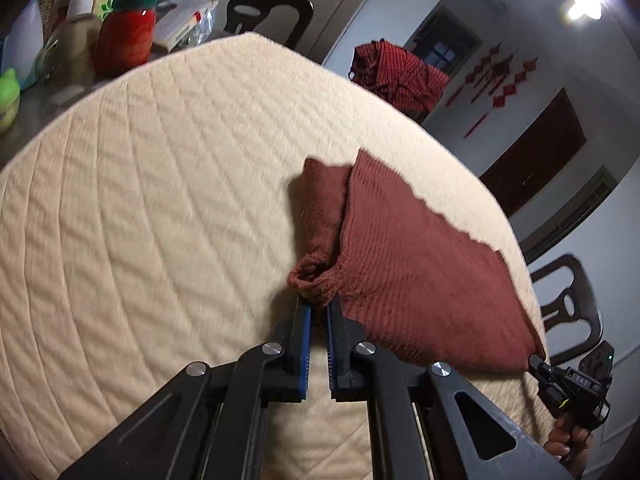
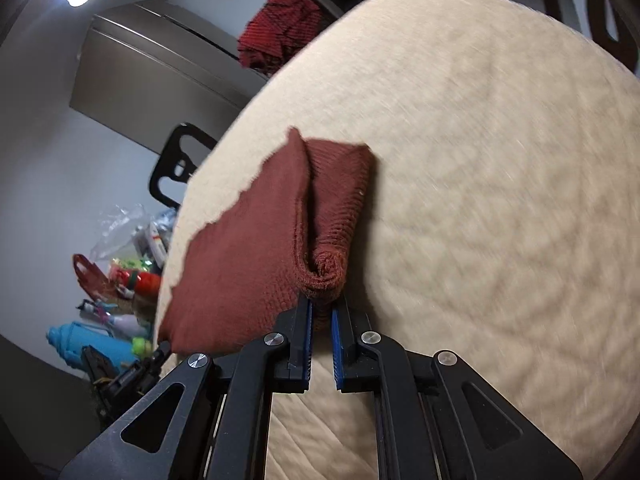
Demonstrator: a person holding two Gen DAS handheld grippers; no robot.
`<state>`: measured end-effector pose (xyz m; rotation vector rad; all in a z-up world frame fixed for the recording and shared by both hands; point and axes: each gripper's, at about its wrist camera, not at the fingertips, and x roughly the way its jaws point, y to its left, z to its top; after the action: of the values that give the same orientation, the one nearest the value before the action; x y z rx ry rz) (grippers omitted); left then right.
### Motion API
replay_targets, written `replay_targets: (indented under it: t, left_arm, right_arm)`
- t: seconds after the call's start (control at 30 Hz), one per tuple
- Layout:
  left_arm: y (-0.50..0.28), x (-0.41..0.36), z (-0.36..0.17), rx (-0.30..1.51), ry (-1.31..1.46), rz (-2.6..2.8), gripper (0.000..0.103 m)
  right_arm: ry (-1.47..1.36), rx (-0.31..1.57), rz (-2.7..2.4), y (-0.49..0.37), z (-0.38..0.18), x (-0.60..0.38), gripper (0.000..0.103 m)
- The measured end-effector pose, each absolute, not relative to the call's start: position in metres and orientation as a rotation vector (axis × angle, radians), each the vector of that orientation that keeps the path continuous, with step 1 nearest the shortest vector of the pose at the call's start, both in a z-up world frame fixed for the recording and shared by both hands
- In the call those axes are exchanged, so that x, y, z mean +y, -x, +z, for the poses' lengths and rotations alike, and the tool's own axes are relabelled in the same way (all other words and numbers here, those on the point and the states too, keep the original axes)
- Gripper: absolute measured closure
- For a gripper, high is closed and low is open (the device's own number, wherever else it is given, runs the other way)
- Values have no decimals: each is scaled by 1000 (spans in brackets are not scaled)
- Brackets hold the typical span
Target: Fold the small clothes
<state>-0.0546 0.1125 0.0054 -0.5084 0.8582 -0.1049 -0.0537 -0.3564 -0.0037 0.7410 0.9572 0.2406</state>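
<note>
My left jaws (image 1: 316,306) are clenched on one bunched corner of a small rust-brown knitted garment (image 1: 404,272). My right jaws (image 2: 322,308) are clenched on its other rolled corner. The garment (image 2: 248,264) stretches taut between the two grips, its near edge lifted, its far part lying on the cream quilted cover (image 1: 160,200) of the tabletop. A folded sleeve lies along each side. Beyond the tabletop edge a red checked cloth (image 1: 400,72) hangs over a chair. Bottles and toys (image 1: 120,28) clutter the far corner.
</note>
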Motion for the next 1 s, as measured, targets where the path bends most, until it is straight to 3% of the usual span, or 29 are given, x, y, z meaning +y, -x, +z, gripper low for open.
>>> replay_targets:
  t: [0.1,0.17,0.43,0.8,1.0]
  left_arm:
    - [55,117,2,861,530,-119,93]
    - [56,121,7,859,525,-120,90]
    - [57,127,34,779,443,-80,90]
    - [-1,53,36,766,268,-239,90]
    - [-2,68,14,810,313,-221,90]
  right_arm:
    - [-757,961,247,54,-5,-361,95]
    - [-696,958,235,57,6,-360,88]
    - [-438,828,203,61,49,-341,88]
    - [-383,867,245,8,23,-305,88]
    - [-466,853,222,12,14,-335,100]
